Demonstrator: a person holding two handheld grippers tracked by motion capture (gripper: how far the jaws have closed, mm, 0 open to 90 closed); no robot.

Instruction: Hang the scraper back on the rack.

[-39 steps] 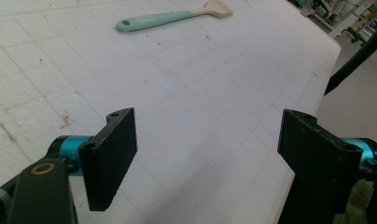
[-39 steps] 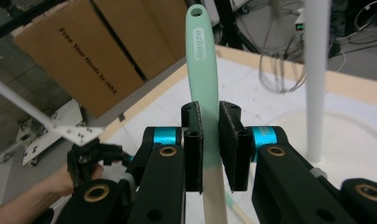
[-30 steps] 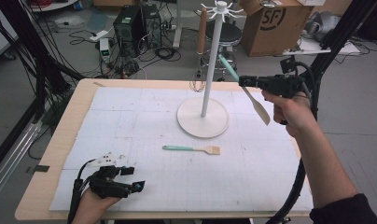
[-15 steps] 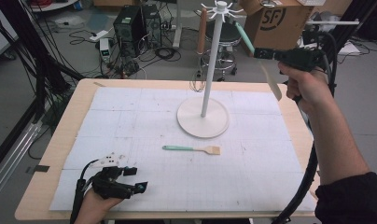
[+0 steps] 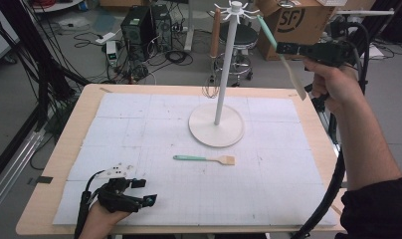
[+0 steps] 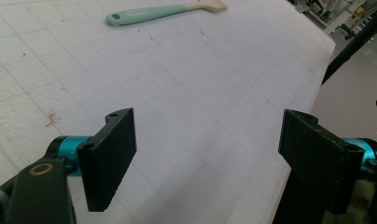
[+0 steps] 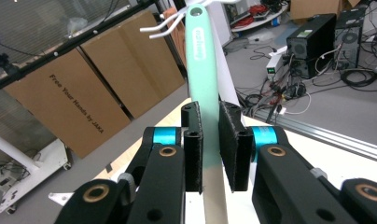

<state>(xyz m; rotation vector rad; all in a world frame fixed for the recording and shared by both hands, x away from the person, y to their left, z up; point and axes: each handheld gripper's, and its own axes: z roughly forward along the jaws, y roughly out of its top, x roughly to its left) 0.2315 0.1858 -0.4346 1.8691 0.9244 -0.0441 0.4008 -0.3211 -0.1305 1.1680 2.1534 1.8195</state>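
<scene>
Right gripper view: R gripper was clamped on the spatula at mid-handle, jaws pressed to both sides. Spatula's long axis ran up from the jaws, mint handle end just at the hooks of the rack, blade hanging below the grip. Judged next move: seat handle end on a hook, R hand being the nearer. L gripper rested at table near edge, jaws wide apart, empty. Second spatula lay flat btw. base and L gripper.
</scene>
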